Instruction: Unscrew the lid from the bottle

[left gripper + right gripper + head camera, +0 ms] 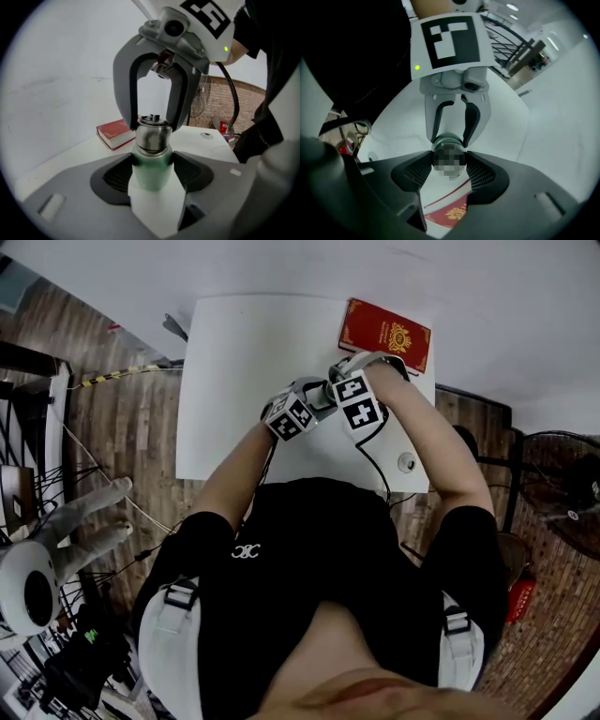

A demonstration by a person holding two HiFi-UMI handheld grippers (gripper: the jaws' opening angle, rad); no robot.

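A: Head view. The left gripper (317, 390) and right gripper (336, 376) meet nose to nose over the white surface (234, 381). A red book (385, 335) lies at the far right corner. What sits between the two grippers is hidden here.

B: Left gripper view?

A: The green bottle (151, 168) sits between the left jaws. They stand wide but are closed on its body, with the pads on both sides. The steel lid (152, 136) sticks out past them, and the right gripper's fingers flank it. I cannot tell whether the base rests on anything.

B: Right gripper view?

A: The right jaws are closed on the lid, fairly wide, with the pads against its sides. A mosaic patch covers the lid face. The book shows beneath.

B: Risks?

A: My judgement only.
1. The lid is smooth metal, so the right pads may slip round it without turning it.
2. If the left grip is light, the body may spin with the lid and the thread never breaks loose.
3. If the twist runs off-axis, it could lever the bottle out of the left jaws and onto the surface or the book.
4. Once free, the lid hangs on the right pads alone and may drop.
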